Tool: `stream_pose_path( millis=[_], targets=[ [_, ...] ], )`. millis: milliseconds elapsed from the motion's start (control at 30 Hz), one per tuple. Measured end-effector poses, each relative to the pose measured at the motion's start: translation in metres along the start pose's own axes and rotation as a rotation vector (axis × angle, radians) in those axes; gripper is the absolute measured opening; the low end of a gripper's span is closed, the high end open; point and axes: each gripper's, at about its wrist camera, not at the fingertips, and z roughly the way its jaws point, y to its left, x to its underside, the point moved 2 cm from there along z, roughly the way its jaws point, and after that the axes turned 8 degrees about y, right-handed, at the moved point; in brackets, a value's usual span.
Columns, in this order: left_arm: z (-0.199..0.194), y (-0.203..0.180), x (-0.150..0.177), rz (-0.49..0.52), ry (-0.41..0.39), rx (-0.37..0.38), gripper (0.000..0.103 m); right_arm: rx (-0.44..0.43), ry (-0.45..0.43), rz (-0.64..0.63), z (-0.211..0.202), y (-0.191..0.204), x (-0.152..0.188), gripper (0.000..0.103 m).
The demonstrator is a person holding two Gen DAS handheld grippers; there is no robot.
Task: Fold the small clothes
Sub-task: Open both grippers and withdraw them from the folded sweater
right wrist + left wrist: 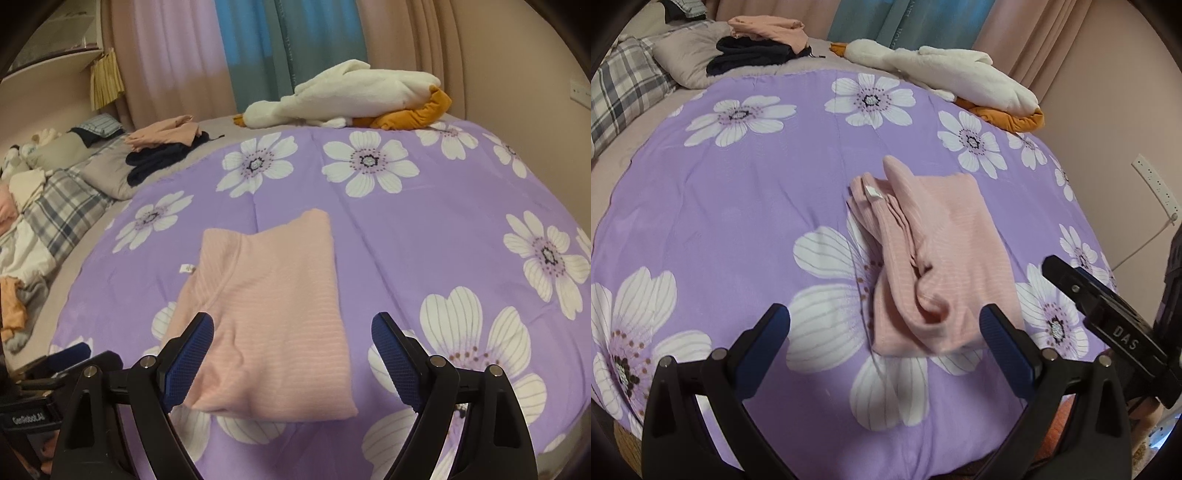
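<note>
A folded pink ribbed garment (934, 258) lies on the purple flowered bedspread (738, 206), with a small white label (873, 192) at its far left edge. My left gripper (884, 325) is open and empty, its jaws wide apart just in front of the garment's near end. In the right wrist view the same garment (273, 314) lies flat, and my right gripper (291, 332) is open and empty over its near part. The right gripper also shows at the right edge of the left wrist view (1108, 314).
A stack of folded pink and dark clothes (761, 44) sits at the far left of the bed. A white plush toy with orange parts (960, 74) lies at the far right. Plaid pillows (624, 88) and loose clothes (14, 295) lie on the left. A wall stands to the right.
</note>
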Motion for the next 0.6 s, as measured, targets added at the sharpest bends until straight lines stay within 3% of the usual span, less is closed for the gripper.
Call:
stream_pose_path(
  millis=[100, 600],
  targets=[
    [-0.001, -0.007, 0.004, 0.029, 0.005, 0.025, 0.102, -0.005, -0.002, 0.002, -0.001, 0.001, 0.002, 0.087],
    [-0.007, -0.013, 0.009, 0.047, -0.016, 0.009, 0.102, 0.007, -0.001, 0.013, -0.002, -0.003, 0.005, 0.087]
  ],
)
